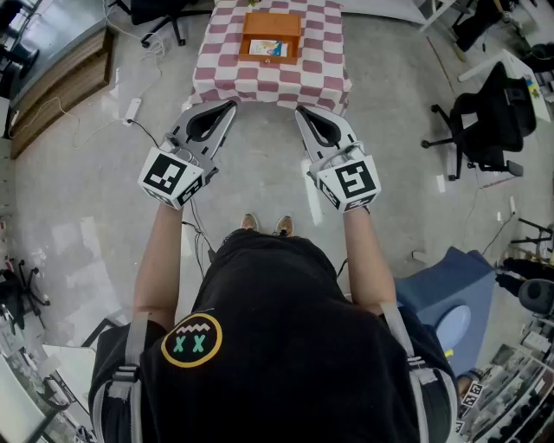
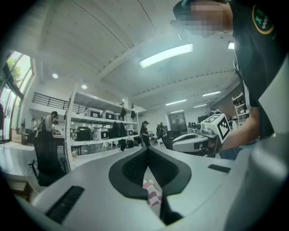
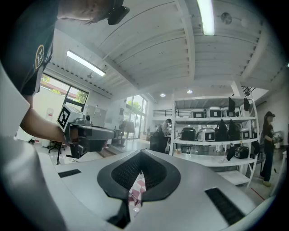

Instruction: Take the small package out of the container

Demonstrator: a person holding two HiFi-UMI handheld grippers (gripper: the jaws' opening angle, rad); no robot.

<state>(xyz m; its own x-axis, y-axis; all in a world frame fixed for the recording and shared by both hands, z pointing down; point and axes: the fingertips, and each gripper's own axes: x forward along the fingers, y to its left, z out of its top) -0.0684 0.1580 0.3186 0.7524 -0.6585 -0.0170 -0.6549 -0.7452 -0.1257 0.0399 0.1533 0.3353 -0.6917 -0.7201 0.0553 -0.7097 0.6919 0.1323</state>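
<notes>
Left tongs [image 1: 232,105] shut | right tongs [image 1: 299,111] shut | package [image 1: 266,48] in container [image 1: 271,22], well ahead

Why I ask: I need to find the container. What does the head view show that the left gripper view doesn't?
Only the head view: the orange container on the checkered table, a small package inside it, and an office chair. Only the left gripper view: ceiling lights, a shelf of appliances, and a person standing beyond. Both: the left gripper and right gripper, each with jaws together and empty, plus a sliver of the checkered table showing between the left jaws.
</notes>
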